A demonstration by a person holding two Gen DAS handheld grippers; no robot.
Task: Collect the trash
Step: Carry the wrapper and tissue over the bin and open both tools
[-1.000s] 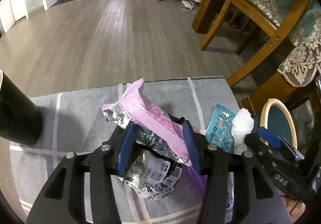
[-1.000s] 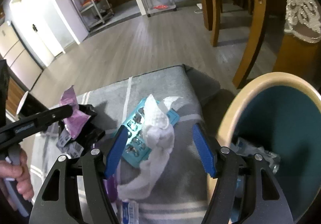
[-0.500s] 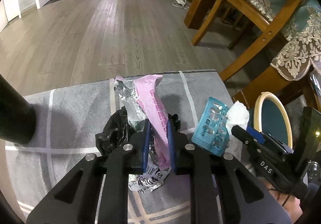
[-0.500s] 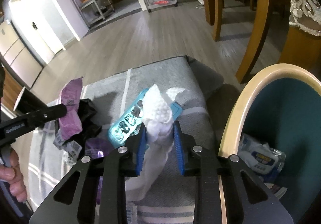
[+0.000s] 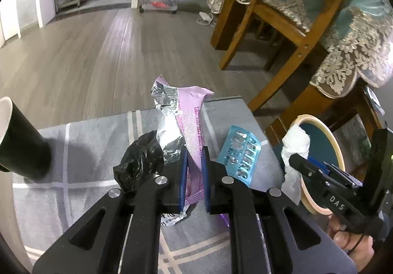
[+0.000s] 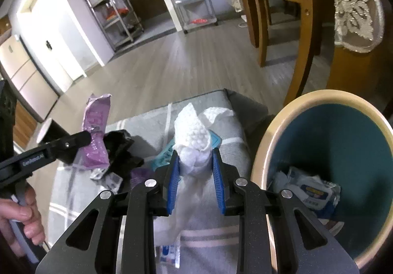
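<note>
My left gripper (image 5: 194, 163) is shut on a pink foil-lined snack wrapper (image 5: 189, 116) and holds it above the grey rug (image 5: 86, 141). My right gripper (image 6: 195, 163) is shut on a white crumpled tissue (image 6: 194, 131), lifted off the rug beside the teal bin (image 6: 343, 141). The bin with a tan rim holds a wipes pack (image 6: 309, 188). A blue blister pack (image 5: 239, 151), a black plastic scrap (image 5: 140, 161) and a printed label (image 5: 172, 217) lie on the rug. The wrapper also shows in the right wrist view (image 6: 97, 126).
A black paper cup (image 5: 17, 141) stands on the rug at the left. Wooden chair legs (image 5: 277, 72) and a lace tablecloth (image 5: 348, 52) are at the right. Metal shelves (image 6: 110, 8) stand at the far wall across the wood floor.
Both grippers closed, the left on the pink wrapper and the right on the tissue, then lifted them. The right gripper has moved closer to the bin.
</note>
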